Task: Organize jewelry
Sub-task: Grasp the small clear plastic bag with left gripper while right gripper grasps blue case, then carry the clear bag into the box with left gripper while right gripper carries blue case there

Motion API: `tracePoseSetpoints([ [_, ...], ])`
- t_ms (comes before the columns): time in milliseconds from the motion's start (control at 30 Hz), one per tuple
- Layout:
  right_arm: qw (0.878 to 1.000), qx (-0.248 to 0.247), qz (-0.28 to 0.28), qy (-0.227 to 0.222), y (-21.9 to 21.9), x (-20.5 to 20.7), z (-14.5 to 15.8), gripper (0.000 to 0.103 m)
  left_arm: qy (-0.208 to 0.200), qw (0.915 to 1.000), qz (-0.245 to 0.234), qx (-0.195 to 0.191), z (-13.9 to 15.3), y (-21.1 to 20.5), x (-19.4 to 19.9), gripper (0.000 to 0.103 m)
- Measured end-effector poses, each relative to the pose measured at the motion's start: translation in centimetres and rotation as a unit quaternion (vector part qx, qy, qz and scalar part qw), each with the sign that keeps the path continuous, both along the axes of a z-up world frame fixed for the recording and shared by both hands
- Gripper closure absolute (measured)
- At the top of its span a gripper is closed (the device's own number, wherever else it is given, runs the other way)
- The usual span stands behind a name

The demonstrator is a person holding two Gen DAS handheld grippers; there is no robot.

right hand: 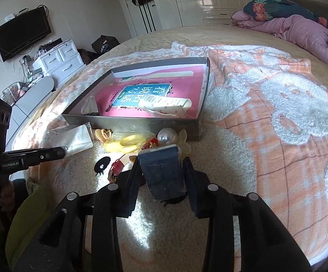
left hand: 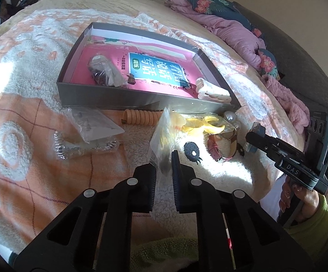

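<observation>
- Low in the left wrist view, we see the left gripper [left hand: 164, 165] pinching the near corner of a clear plastic bag [left hand: 164, 133] holding yellow pieces, its far end over the jewelry pile.
- In the centre of the right wrist view, the right gripper [right hand: 162, 170] is clamped on a small dark blue box [right hand: 164, 172].
- Just beyond it we see a large pearl [right hand: 167, 136] and a pink strap [right hand: 118, 165] on the fleece blanket [right hand: 277, 113].
- The grey tray [left hand: 123, 95] sits mid-frame, a cream hair clip [left hand: 211, 90] inside at its right.
</observation>
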State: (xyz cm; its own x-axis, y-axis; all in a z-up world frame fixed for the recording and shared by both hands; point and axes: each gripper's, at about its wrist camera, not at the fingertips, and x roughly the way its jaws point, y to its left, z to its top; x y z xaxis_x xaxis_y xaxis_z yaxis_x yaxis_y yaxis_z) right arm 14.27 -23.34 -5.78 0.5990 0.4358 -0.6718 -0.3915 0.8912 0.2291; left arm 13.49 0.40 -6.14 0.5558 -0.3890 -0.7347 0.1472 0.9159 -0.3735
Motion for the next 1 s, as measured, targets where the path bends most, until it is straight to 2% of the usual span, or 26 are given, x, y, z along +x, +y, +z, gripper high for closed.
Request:
tracePoseSetpoints([
  [200,1.000,0.004,0.005,-0.015,0.0,-0.6,1.5,0.068,-0.040,0.9992,0.001,-0.006,2.6,0.5,-1.1,0.099],
  [400,0.999,0.007,0.017,-0.028,0.8,-0.9,2.7,0.068,-0.065,0.9976,0.022,-0.006,4.2,2.0,-1.6,0.098],
  [800,0.998,0.015,0.040,-0.039,3.0,-0.4,3.9,0.068,-0.081,0.9935,0.079,-0.012,5.2,6.0,-1.2,0.098],
  [1000,0.998,0.019,0.048,-0.047,3.9,0.5,4.5,0.068,-0.079,0.9928,0.089,-0.014,5.2,6.5,-0.4,0.098],
])
